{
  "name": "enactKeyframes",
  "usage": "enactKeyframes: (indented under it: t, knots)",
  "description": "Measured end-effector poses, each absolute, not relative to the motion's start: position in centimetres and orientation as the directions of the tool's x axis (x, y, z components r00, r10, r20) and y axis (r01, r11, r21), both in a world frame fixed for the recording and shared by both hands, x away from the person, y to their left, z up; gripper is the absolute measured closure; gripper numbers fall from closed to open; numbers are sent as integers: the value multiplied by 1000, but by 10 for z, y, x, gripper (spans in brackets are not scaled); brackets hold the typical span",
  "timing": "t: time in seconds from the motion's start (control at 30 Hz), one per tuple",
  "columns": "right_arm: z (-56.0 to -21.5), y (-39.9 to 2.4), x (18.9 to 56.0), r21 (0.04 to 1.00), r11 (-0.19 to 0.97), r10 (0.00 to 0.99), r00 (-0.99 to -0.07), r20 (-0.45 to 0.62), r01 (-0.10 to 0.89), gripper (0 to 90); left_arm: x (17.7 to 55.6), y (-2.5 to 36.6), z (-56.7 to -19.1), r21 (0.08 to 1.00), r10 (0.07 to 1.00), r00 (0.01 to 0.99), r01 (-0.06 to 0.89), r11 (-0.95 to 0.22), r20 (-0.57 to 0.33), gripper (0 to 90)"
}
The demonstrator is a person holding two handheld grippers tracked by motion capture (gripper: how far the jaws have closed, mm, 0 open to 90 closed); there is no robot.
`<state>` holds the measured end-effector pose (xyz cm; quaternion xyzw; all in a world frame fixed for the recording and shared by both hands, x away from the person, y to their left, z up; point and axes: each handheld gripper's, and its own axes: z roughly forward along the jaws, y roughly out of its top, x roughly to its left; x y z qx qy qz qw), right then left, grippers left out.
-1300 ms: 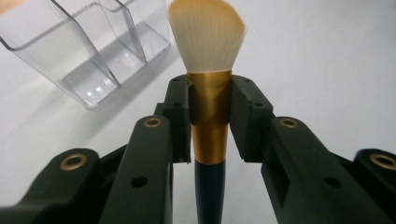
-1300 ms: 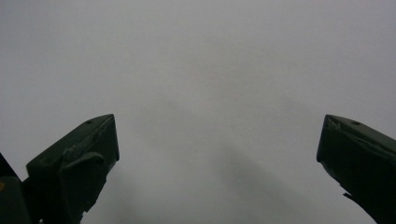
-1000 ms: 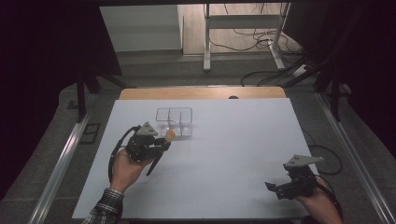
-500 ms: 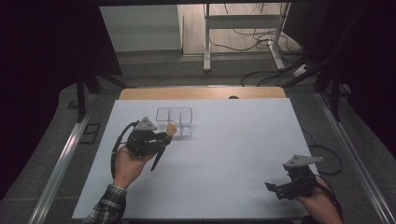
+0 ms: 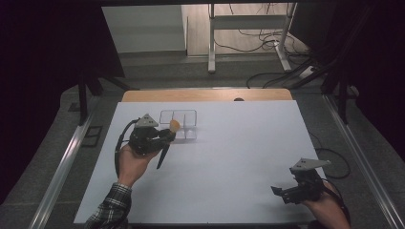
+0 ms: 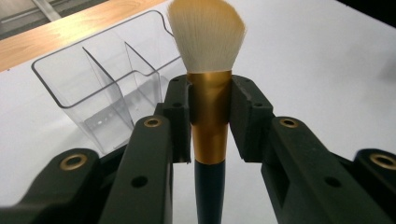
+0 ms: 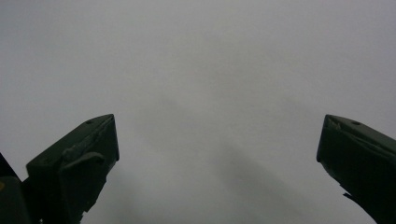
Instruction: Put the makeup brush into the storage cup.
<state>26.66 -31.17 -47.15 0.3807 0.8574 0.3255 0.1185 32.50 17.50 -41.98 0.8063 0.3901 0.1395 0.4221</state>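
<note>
Makeup brush [image 6: 208, 70]: pale, cream-tipped bristles fanned into a rounded head above a gold ferrule, which narrows into a dark handle running down between the jaws. The left gripper [image 6: 208, 114] is clenched on the gold ferrule, one black pad pressed to each side, with the bristles standing clear above the jaw tips. In the high view the same gripper [image 5: 160, 137] holds the brush [image 5: 168, 139] with its bristles toward the far side and its dark handle slanting back toward the person's hand [image 5: 132, 160]. Just beyond the jaw tips, to their left in the left gripper view, stands a clear organizer [image 6: 93, 88] with dividers, resting on the white table [image 5: 229, 157]. The right gripper [image 5: 286, 192], well apart near the table's near right corner, has its jaws spread wide with nothing between them, only bare table surface ahead [image 7: 219, 154].
</note>
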Motion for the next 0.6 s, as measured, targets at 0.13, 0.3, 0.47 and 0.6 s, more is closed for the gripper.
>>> enactKeyframes:
  t: [0.13, 0.3, 0.47, 0.6]
  knots:
    - [-472, -312, 267, 648, 498, 730, -682, 46, 576, 0, 328, 174, -419, 795, 748, 654, 510, -329, -110, 704]
    - [-472, -312, 267, 646, 500, 729, -683, 45, 577, 0, 333, 174, -418, 806, 753, 647, 508, -306, -122, 704]
    - [-472, -312, 267, 647, 501, 728, -684, 44, 575, 0, 338, 174, -415, 816, 758, 639, 503, -285, -129, 704]
    - [-472, -312, 267, 649, 499, 729, -683, 44, 574, 0, 342, 174, -412, 827, 764, 630, 499, -261, -139, 704]
